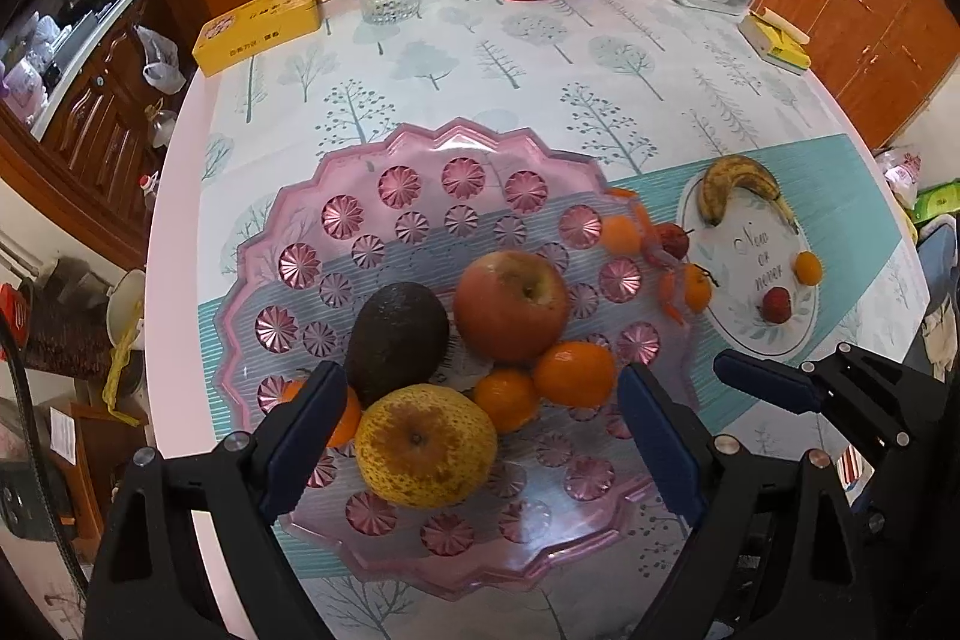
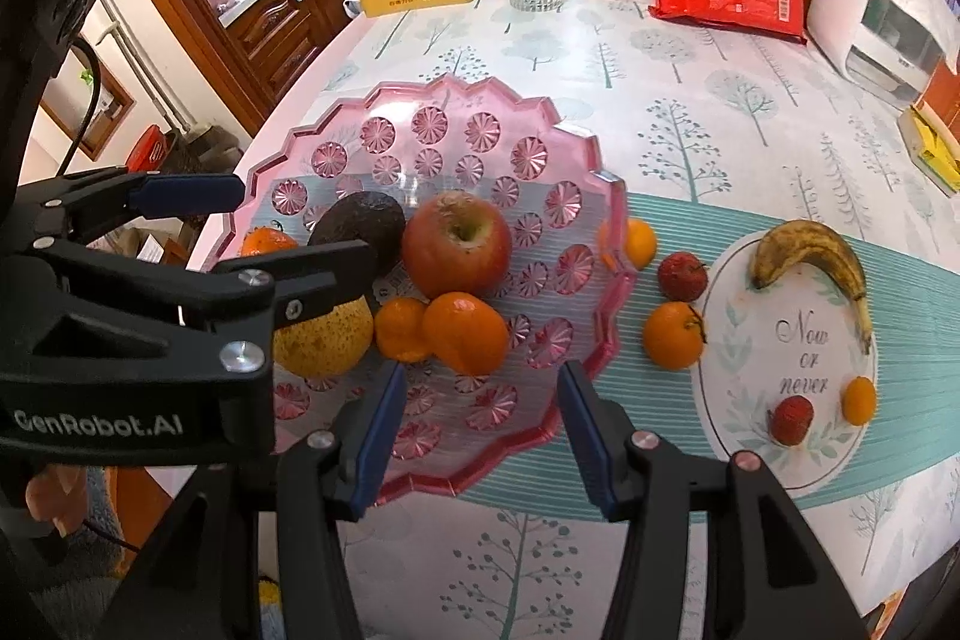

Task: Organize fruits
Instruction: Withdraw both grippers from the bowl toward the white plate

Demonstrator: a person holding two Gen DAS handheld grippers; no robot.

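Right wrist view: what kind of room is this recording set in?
Most likely a home kitchen or dining area: a table with a tree-print cloth, wooden cabinets under a cluttered counter, and a pink fruit tray.

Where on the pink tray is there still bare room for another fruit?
The far half of the pink tray, beyond the avocado and apple, is bare, as is its near rim. The middle is crowded with the pear and oranges.

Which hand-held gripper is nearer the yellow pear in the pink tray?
Left. The left hand-held gripper is open around the yellow pear; the right hand-held gripper is open over the pink tray beside it.
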